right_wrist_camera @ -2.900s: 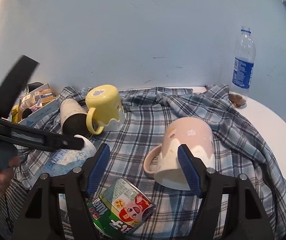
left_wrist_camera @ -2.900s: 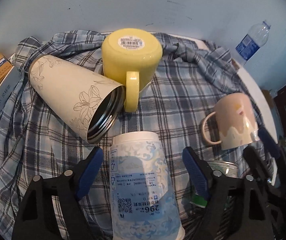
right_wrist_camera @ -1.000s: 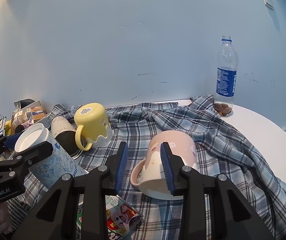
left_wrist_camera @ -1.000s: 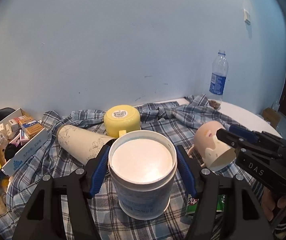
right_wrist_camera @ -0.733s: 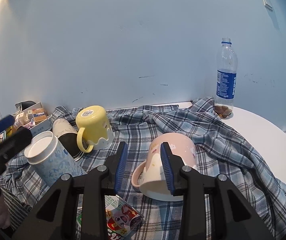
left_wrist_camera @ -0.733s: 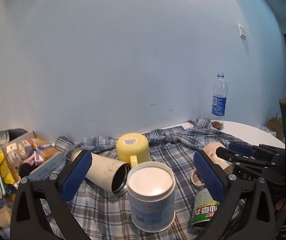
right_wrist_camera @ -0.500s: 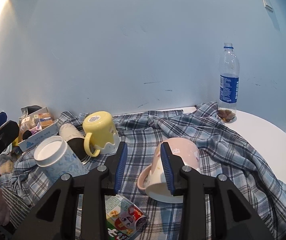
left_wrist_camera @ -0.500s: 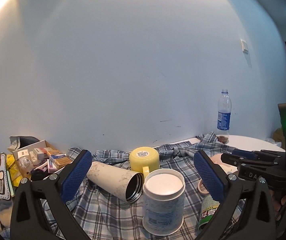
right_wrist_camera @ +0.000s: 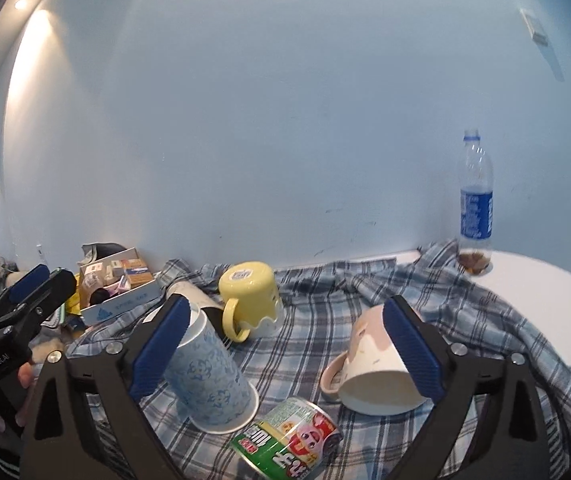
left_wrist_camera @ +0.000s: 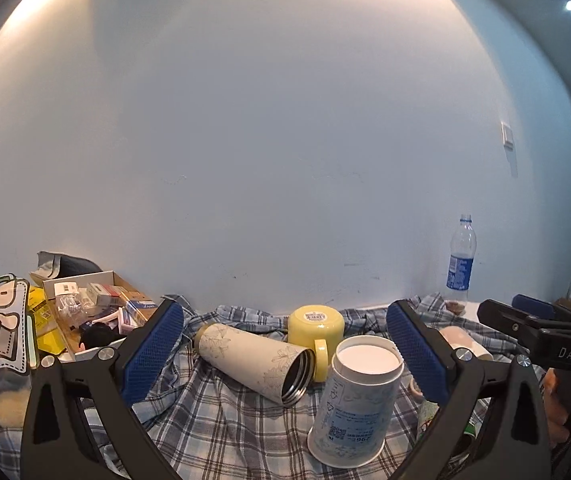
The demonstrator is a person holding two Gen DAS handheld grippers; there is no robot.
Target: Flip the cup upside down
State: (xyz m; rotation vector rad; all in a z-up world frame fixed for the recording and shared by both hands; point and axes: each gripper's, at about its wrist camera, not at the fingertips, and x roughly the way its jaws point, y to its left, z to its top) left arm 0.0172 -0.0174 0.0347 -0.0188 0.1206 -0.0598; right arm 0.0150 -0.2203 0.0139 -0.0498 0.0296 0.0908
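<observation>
A blue-patterned white paper cup [left_wrist_camera: 355, 402] stands upside down, rim down, on the plaid shirt [left_wrist_camera: 221, 424]; it also shows in the right wrist view [right_wrist_camera: 207, 376]. My left gripper [left_wrist_camera: 285, 356] is open and empty, raised and pulled back from the cup. My right gripper [right_wrist_camera: 285, 352] is open and empty, with a pink mug [right_wrist_camera: 373, 364] upside down past its right finger. The left gripper [right_wrist_camera: 25, 300] shows at the left edge of the right wrist view.
A yellow mug [left_wrist_camera: 316, 330] stands upside down behind a cream tumbler [left_wrist_camera: 253, 360] lying on its side. A green can [right_wrist_camera: 291, 436] lies near the paper cup. A water bottle [right_wrist_camera: 475, 208] stands at the back right. A box of small items [left_wrist_camera: 93, 312] sits at the left.
My left gripper let go of the paper cup, opened wide and drew back and up. My right gripper went from nearly shut to wide open.
</observation>
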